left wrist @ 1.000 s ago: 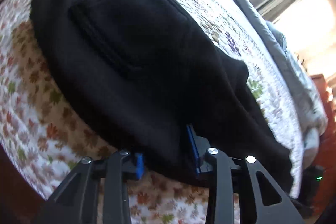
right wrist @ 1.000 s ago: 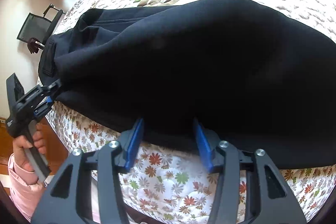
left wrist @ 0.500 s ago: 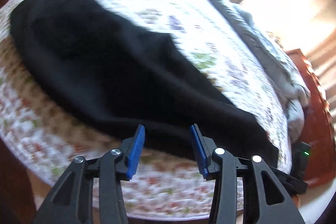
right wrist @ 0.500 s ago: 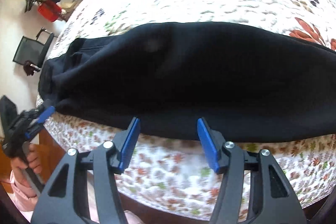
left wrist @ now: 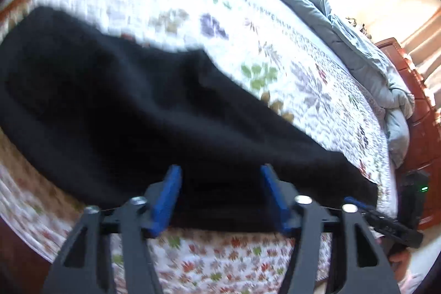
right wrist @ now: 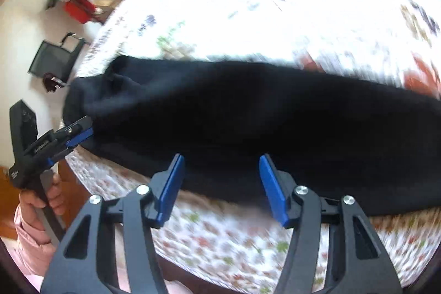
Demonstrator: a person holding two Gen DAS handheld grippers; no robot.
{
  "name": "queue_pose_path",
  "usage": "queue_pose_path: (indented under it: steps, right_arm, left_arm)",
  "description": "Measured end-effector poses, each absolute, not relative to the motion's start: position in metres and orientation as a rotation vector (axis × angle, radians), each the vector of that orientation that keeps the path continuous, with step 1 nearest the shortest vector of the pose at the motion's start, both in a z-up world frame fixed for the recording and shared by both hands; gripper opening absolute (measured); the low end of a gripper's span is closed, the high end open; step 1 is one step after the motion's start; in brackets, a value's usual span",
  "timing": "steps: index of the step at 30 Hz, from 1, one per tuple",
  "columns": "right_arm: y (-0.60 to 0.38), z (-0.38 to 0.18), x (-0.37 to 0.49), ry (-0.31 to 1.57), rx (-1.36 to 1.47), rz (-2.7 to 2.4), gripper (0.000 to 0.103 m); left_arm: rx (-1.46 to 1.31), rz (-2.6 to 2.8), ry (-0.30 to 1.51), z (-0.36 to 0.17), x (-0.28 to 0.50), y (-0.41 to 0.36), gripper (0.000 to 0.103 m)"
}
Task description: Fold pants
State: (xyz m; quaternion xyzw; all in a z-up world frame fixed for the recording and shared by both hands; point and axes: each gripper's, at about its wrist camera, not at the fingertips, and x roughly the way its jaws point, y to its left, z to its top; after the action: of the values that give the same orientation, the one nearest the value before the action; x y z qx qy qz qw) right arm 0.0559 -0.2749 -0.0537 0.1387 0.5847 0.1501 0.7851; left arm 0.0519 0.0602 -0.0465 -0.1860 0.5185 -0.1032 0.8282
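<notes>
The black fleece pants (left wrist: 132, 115) lie in a long soft band along the near edge of the bed, on its white quilt with a leaf print (left wrist: 317, 90); one second ago both claws pinched the near hem, and now both have let go and drawn back. The left claw (left wrist: 220, 200) and the right claw (right wrist: 220, 189) each stand wide open and hold nothing, their blue pads just beside the thick, matte cloth. This probably means one fold is laid down, though motion blur hides the layers.
</notes>
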Motion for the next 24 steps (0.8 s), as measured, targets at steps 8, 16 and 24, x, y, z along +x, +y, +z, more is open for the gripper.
queue_pose_path:
  steps: [8,16,24]
  right_arm:
    - [-0.208,-0.041,0.131,1.228,0.146,0.492,0.058]
    - [-0.141,-0.076,0.158,1.278,-0.015,0.601,0.058]
    - [-0.124,-0.097,0.161,1.301,-0.128,0.593,0.040]
  left_arm:
    - [-0.226,-0.142,1.133,-0.048,0.096,0.075,0.090]
    - [-0.217,-0.049,1.077,-0.066,0.107,0.117,0.092]
    - [-0.139,-0.057,1.072,-0.083,0.115,0.106,0.099]
